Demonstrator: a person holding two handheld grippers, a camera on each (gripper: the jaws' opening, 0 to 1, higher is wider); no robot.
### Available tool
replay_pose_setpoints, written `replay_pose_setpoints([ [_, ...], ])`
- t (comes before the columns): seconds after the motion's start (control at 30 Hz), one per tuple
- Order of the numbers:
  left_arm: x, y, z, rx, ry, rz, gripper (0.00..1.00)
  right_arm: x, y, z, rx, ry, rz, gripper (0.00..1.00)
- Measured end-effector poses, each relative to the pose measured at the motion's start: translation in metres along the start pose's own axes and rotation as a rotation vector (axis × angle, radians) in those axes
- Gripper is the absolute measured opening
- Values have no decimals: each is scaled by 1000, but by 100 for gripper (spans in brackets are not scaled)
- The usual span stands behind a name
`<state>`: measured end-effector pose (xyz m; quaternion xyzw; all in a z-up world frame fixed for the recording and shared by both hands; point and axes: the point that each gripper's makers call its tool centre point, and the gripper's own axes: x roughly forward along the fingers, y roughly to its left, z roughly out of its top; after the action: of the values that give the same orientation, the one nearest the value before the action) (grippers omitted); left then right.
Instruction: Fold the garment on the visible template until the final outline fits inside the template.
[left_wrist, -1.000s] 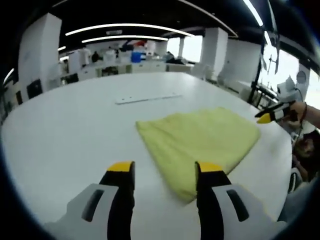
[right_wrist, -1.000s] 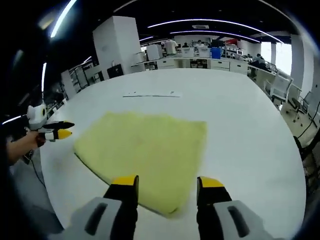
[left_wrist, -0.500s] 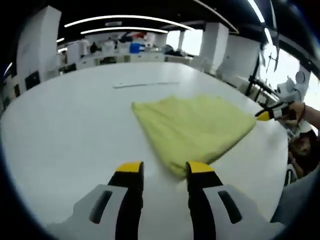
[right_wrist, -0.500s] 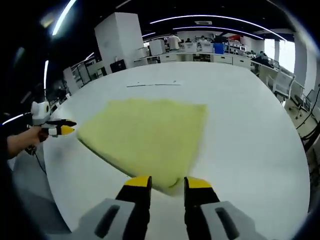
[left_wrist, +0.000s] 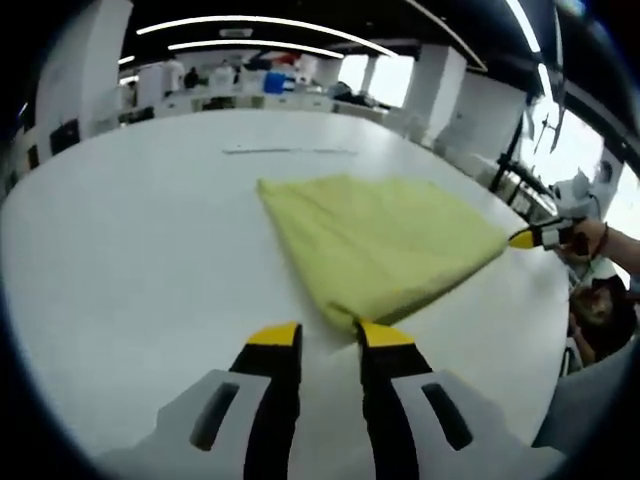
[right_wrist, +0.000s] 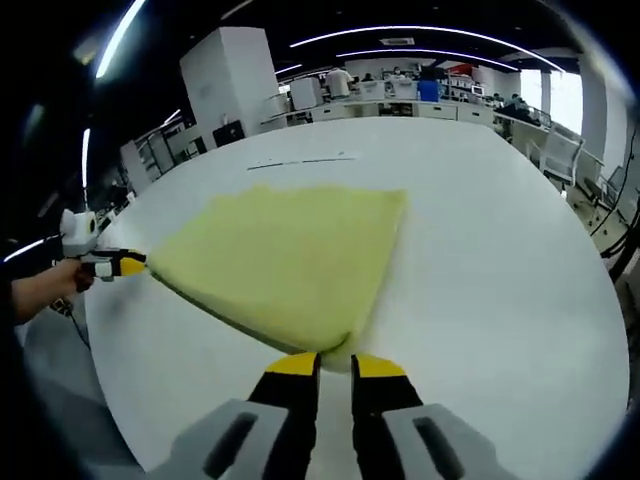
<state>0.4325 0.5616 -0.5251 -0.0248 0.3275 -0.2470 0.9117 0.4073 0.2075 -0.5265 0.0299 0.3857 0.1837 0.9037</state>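
The yellow garment (left_wrist: 385, 245) lies flat on the white tabletop (left_wrist: 130, 240), its near corners at each set of tongs. Left tongs (left_wrist: 328, 335) are narrowly parted at a corner; right tongs (right_wrist: 335, 365) are nearly pressed together at the opposite corner; whether either pinches cloth cannot be told. Risk: a shallow bite could slip on lifting, leaving a skewed fold; dragging may bunch the fabric. A thin marked line (right_wrist: 300, 161) crosses the tabletop beyond the garment. The room is an open office with desks, pillars and ceiling strip lights.
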Motion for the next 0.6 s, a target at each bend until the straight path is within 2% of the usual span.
replay_pose_setpoints([
  [0.17, 4, -4, -1, 1, 5, -15, 13, 1, 0, 0, 0, -7, 3, 5],
  [0.3, 7, -4, -2, -1, 13, -13, 12, 3, -1, -1, -5, -12, 10, 0],
  [0.6, 9, -5, -4, 6, 20, -22, 3, 4, -3, 0, 1, -22, 6, 0],
])
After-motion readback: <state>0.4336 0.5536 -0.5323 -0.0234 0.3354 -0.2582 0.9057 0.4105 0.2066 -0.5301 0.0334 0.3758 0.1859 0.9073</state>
